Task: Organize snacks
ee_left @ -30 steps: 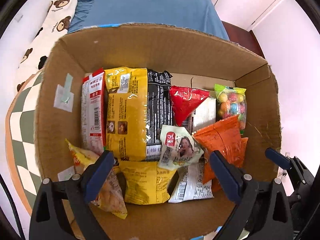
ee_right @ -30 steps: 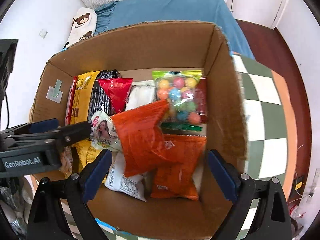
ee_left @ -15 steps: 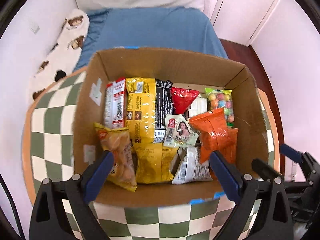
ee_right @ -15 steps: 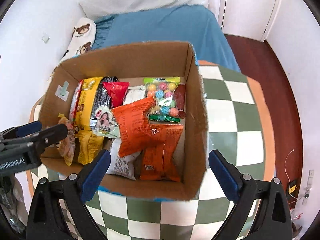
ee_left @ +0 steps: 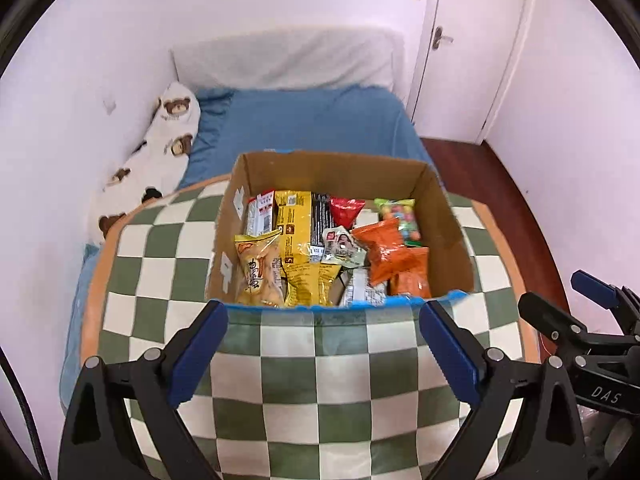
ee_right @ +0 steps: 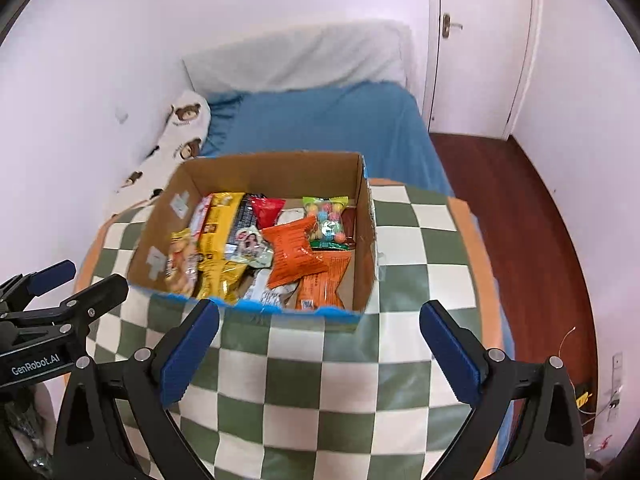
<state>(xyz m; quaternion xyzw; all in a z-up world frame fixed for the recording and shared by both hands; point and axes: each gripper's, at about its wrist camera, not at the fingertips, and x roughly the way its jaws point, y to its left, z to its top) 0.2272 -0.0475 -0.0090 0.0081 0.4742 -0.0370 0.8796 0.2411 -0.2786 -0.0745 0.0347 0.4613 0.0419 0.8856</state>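
Checkered cloth table, cardboard box, crinkly snack packets

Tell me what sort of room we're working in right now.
Most likely a bedroom. A bed with a blue sheet and a bear-print pillow sits just beyond the checkered table holding the snack box, and a white door opens off the corner.

You're facing white walls, a white door right, dark wood floor, a blue-sheeted bed with a bear-print pillow, and a green-checkered table.
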